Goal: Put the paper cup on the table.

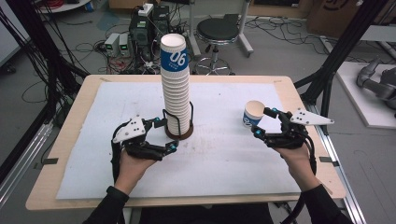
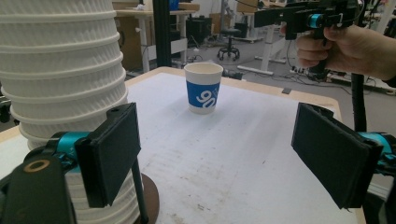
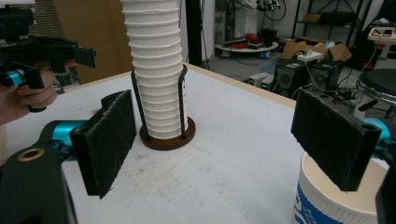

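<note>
The right gripper point(image 1: 261, 122) stands with its jaws wide open, one jaw just over the rim of a single white paper cup with a blue band point(image 1: 252, 115), set upright on the table to the right of the tall stack of white ribbed paper cups point(image 1: 176, 88). The left gripper point(image 1: 167, 134) is also open, empty beside the stack's base. A careless withdrawal could catch the rim and tip the cup.

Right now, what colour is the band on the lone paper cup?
Blue with white numerals, on a white paper cup; clearest in the left gripper view.
</note>
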A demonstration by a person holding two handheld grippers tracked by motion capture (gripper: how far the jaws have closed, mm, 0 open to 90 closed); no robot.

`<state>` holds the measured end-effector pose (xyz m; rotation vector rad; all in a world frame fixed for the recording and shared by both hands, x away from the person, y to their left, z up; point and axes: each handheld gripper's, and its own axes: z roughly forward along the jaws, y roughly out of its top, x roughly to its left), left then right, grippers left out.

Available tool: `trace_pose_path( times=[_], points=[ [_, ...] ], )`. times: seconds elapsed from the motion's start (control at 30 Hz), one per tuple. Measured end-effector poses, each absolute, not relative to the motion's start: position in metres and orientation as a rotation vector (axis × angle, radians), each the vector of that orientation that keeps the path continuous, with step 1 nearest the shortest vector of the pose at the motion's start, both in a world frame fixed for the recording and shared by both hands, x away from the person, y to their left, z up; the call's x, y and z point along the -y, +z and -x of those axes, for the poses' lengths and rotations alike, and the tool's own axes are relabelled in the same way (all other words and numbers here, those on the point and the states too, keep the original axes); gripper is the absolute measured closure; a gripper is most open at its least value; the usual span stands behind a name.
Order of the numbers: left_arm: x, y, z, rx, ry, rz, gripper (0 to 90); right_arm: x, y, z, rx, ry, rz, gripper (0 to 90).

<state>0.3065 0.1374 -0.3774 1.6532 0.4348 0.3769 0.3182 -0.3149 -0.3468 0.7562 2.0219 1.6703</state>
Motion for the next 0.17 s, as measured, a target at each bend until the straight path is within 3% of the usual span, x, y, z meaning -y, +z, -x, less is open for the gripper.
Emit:
trace_pose_path(
  times=[0.17],
  points=[
    [-0.1377,-0.3784,-0.3073,-0.441,0.379,-1.652,15.5,0.3158,-0.3473,-0.3182,-2.014,1.681,-0.748,14.6]
  ],
)
